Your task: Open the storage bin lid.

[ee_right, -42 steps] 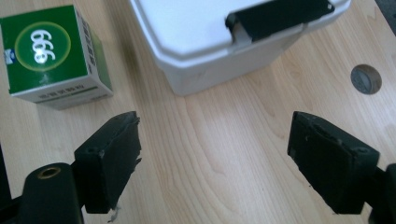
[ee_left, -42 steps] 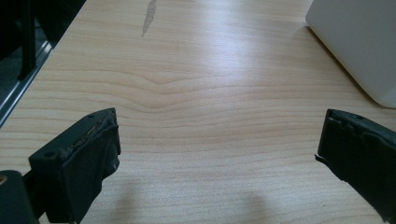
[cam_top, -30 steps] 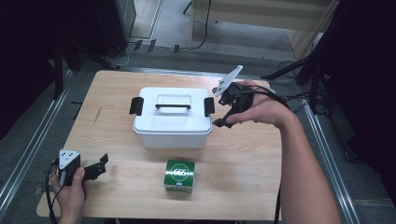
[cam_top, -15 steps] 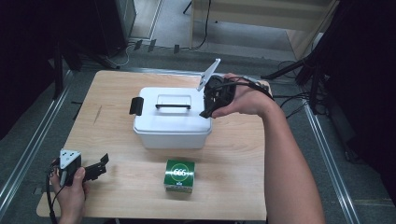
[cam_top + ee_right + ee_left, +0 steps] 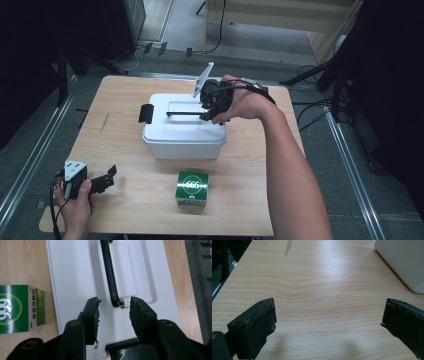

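Right gripper (image 5: pixel 113 306), jaws parted astride the black handle's (image 5: pixel 109 270) end on the white lidded box (image 5: pixel 175 135): centre before closing; left gripper (image 5: pixel 329 322) rests released.

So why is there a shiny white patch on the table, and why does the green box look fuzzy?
In the left gripper view, overhead light glares off the pale wooden table, and the open black tool casts soft shadows below; in the right gripper view, the green cardboard box sits at the edge, slightly blurred, while the white plastic lid looks bright.
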{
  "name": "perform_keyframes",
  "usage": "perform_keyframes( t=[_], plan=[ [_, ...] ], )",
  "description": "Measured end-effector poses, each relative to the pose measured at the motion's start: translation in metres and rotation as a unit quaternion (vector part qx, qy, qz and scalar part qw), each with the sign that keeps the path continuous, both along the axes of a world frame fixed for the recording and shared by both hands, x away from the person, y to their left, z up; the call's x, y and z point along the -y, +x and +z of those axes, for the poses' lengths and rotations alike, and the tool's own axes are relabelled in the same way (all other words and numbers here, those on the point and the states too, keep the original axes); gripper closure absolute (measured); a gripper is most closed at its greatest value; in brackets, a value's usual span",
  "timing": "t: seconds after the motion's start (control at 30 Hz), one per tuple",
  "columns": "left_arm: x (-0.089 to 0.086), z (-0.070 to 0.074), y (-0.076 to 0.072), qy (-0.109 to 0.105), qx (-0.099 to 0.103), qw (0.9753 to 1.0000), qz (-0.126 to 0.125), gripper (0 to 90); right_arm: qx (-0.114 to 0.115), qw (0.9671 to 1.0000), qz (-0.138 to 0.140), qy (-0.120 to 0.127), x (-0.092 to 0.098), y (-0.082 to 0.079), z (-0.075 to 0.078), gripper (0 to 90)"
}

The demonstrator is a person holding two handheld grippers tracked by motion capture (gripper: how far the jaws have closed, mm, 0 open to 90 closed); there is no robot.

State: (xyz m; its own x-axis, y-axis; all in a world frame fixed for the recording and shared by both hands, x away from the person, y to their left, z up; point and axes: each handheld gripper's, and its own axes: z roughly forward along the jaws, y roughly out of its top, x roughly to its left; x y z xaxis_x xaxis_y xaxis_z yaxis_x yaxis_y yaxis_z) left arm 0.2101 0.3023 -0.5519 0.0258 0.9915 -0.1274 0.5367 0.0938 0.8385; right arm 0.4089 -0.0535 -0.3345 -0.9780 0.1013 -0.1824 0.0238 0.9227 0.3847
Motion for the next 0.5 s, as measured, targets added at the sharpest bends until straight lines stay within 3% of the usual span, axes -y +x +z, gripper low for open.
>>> perform_keyframes(
  t=[0.1, 0.33, 0.5],
  plan=[
    [0.000, 0.000, 0.000, -0.001, -0.001, 1.0000, 0.000, 0.0, 0.005, 1.0000, 0.002, 0.000, -0.005, 0.001, -0.001, 63.0],
    [0.000, 0.000, 0.000, 0.000, -0.001, 1.0000, -0.001, 0.0, -0.010, 0.9998, 0.014, -0.004, -0.020, 0.005, -0.006, 73.2],
    [0.001, 0.000, 0.001, 0.003, -0.002, 1.0000, -0.003, 0.0, -0.008, 0.9997, 0.022, -0.007, -0.029, 0.007, -0.011, 76.1]
  ],
)
